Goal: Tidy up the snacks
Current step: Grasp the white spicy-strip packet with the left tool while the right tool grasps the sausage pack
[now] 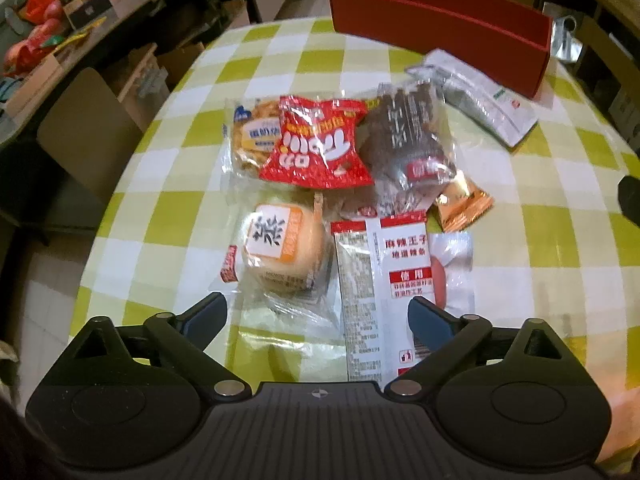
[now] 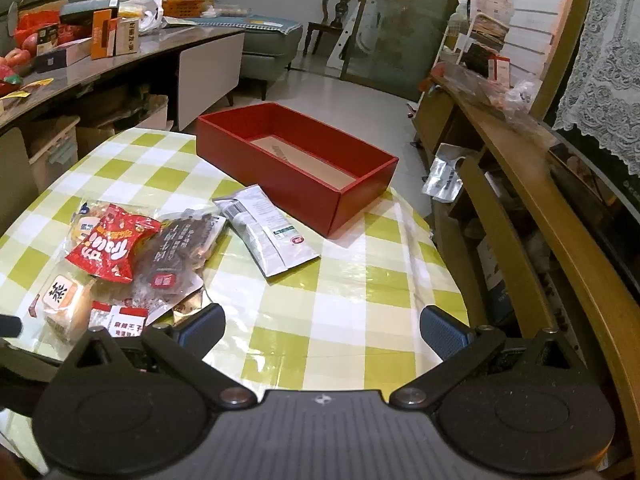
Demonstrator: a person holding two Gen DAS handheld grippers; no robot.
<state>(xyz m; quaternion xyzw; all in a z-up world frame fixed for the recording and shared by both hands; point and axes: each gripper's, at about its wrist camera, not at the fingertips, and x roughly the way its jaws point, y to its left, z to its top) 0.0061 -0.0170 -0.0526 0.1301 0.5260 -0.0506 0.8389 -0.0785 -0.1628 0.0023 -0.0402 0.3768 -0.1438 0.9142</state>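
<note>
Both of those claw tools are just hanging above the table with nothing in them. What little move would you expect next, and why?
Probably the left gripper dips onto the round bun packet right below its open jaws. The red box is empty, and every snack lies loose on the checked tablecloth.

A table [image 2: 352, 292] with a green-and-white checked cloth carries a red box [image 2: 296, 164] at its far end. A white pouch [image 2: 268, 236] lies near the box; a cluster of snack packets [image 1: 324, 184] lies overlapping beside it.
</note>
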